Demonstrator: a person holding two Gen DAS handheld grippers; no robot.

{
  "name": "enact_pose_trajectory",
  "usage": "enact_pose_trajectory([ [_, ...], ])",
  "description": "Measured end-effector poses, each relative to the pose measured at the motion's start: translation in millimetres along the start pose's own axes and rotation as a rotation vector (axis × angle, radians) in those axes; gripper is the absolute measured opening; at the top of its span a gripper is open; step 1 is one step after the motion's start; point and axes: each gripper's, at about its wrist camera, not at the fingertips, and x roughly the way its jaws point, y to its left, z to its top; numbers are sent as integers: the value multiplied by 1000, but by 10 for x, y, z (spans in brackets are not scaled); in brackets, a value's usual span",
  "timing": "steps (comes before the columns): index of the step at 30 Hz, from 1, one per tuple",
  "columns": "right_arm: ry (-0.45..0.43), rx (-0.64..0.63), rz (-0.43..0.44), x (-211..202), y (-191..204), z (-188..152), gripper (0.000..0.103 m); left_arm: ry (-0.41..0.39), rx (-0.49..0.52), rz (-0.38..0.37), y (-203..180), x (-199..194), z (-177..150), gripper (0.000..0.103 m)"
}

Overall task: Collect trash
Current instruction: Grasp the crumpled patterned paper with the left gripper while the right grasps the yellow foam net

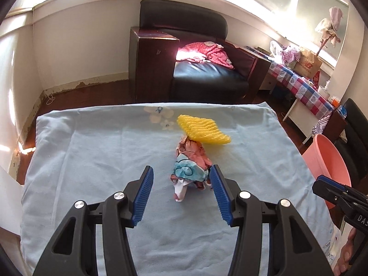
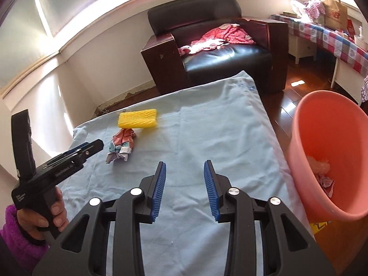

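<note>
Pale blue cloth [image 1: 92,161] at centre holds a crumpled wrapper [image 1: 191,168] touching yellow foam [image 1: 202,128]; pink bin [image 2: 326,151] at right edge. Left gripper [image 1: 181,184] and right gripper [image 2: 184,179] both gape, empty.

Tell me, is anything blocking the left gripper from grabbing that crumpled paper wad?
Nothing visible is. The left gripper is open, and the crumpled paper wad lies on the blue cloth right ahead of its fingertips. The yellow foam net sits behind the wad, on its far side, so it is not in the way.
</note>
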Motion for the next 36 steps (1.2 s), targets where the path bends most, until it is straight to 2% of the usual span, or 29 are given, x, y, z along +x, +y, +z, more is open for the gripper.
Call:
enact_pose_trajectory([
  [7,28,-46,26,180,159,90,35,49,-55,-57,66,252,-16,51],
  [11,42,-55,59,275,224,166,35,59,-42,-88,-15,309,1,51],
  [12,43,-55,69,289,242,183,35,62,-37,-103,-32,323,-5,49],
  [13,46,-56,81,311,258,211,35,63,-31,-117,-50,331,-4,39],
  [16,53,-65,109,384,319,293,35,58,-11,-154,-100,307,-26,25],
  [19,55,-86,123,465,402,371,35,49,-14,-156,-91,246,-56,20],
  [24,81,-106,182,639,586,494,35,48,-53,-147,27,129,-129,19],
  [28,80,-159,148,813,742,577,35,36,-110,-139,196,-8,-187,18],
  [36,112,-128,67,1252,631,725,35,23,-153,-130,435,-150,-260,17],
])
